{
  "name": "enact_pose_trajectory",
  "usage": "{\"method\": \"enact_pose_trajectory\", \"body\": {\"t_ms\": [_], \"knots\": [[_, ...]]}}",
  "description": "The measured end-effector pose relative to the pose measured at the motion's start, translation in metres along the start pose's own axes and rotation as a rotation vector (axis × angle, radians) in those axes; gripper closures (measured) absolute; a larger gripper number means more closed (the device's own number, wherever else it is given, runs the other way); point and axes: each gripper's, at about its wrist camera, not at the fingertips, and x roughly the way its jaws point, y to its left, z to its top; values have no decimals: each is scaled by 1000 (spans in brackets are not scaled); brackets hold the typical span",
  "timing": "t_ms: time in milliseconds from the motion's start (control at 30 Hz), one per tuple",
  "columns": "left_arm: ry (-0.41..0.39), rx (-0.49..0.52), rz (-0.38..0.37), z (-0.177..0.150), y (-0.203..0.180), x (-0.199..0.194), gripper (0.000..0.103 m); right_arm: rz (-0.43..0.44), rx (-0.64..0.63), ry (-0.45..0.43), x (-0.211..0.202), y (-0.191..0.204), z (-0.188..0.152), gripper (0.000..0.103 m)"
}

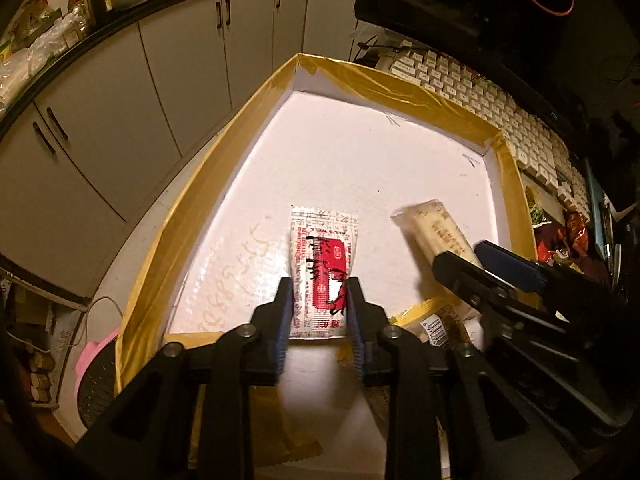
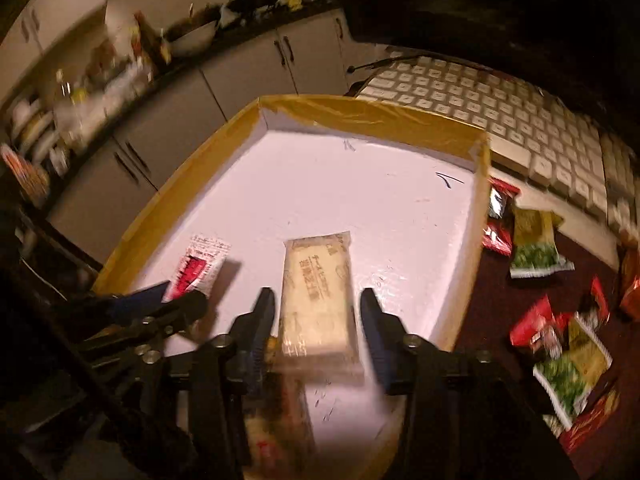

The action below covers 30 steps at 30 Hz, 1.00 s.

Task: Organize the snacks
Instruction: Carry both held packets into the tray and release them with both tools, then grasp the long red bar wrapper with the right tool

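Left wrist view: the left gripper (image 1: 320, 300) clamps the red sachet (image 1: 323, 272) over the tray's (image 1: 384, 80) near edge, apparently to place it. The right gripper (image 2: 318, 320) stands wide around the beige packet (image 2: 318, 292), probably just released.

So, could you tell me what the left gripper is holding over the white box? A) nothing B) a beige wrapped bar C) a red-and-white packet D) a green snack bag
C: the left gripper is shut on the red-and-white packet, with a finger on each side of it.
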Motion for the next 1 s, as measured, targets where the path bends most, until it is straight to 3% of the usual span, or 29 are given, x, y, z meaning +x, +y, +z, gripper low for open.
{"method": "enact_pose_trajectory", "body": {"t_ms": [67, 133, 200, 267, 500, 667, 867, 1000], "knots": [[-35, -20, -16, -4, 3, -11, 58, 68, 37, -74, -30, -9, -11, 43], [-111, -29, -38, -15, 2, -33, 35, 128, 70, -138, -62, -23, -32, 41], [-177, -2, -54, -27, -5, -47, 31, 175, 116, -166, -84, -40, -52, 41], [-203, 37, -92, -41, -30, -63, 29, 205, 157, -197, -106, -62, -78, 41], [-169, 131, -265, -68, -104, -81, 28, 64, 343, -209, -133, -142, -122, 41], [-166, 170, -248, -76, -138, -83, 28, -3, 439, -196, -133, -174, -125, 41], [-171, 178, -234, -77, -139, -83, 28, -73, 501, -153, -112, -187, -107, 45], [-176, 164, -228, -78, -133, -82, 28, -207, 523, -144, -101, -185, -93, 51]]}}
